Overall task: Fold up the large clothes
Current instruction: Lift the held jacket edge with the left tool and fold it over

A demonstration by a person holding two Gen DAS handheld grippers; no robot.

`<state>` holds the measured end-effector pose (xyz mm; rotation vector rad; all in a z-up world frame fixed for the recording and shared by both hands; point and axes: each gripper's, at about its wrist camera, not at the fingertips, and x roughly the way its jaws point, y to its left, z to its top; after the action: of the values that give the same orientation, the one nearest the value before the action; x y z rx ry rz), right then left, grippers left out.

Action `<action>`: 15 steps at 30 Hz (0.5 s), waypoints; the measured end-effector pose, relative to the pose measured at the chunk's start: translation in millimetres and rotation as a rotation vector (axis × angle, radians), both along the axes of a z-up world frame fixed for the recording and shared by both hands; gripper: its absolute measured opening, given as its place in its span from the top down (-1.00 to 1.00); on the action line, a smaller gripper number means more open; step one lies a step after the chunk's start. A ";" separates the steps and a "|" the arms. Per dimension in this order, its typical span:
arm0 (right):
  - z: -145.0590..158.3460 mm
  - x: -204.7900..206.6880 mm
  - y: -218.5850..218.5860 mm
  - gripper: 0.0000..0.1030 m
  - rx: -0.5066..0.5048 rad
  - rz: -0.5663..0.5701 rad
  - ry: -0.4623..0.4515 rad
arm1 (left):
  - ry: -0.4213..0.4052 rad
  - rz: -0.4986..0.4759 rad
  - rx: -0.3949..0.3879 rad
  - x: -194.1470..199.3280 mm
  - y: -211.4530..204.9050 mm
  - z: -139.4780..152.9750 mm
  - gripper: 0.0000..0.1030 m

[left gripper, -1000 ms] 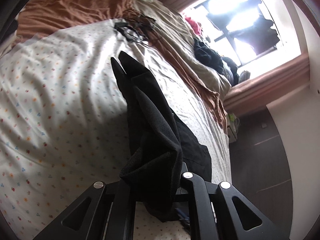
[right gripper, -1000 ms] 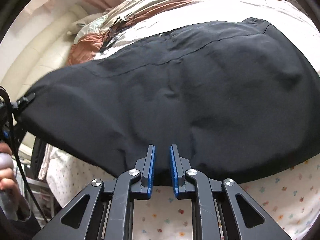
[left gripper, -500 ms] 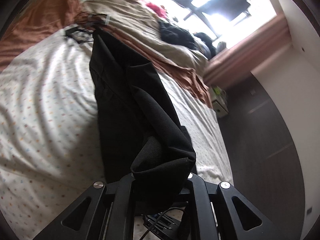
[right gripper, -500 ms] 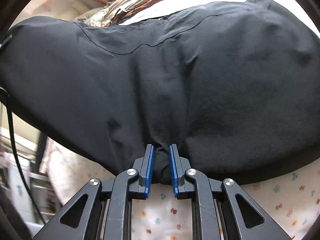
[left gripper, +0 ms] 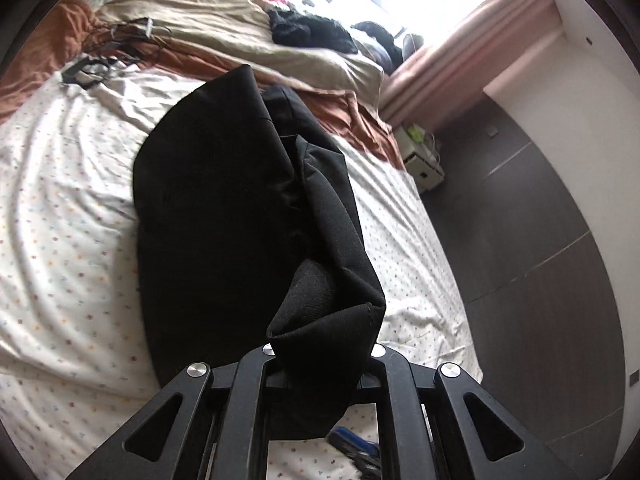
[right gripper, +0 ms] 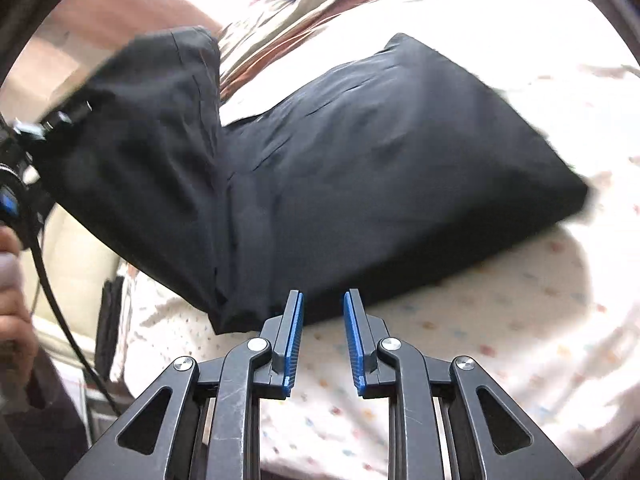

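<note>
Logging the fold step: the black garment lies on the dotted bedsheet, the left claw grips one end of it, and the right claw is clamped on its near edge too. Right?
Not the right claw: the right wrist view shows its jaws opening with nothing between them, the black garment lying just beyond. The left claw does grip one end, over the dotted bedsheet.

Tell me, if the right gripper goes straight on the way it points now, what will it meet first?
Probably the near edge of the black garment on the bed sheet. The right gripper has its jaws opening with nothing between them, and the cloth's edge lies just ahead of the tips; depth is hard to judge.
</note>
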<state>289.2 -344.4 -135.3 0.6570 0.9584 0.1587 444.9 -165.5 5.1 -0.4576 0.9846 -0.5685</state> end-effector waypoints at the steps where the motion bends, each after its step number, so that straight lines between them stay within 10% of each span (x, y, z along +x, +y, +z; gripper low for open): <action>1: 3.2 -9.9 -7.5 0.58 0.001 -0.023 -0.007 | 0.009 -0.012 0.006 2.9 -8.2 -5.3 0.81; 15: -5.9 -75.8 -88.8 0.55 0.012 -0.210 0.008 | 0.016 -0.215 0.210 -4.8 -123.3 -49.6 0.80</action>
<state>213.4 -433.2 -141.2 0.7654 0.8903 -0.0241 440.1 -288.8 -44.5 -0.1698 1.1038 -0.6466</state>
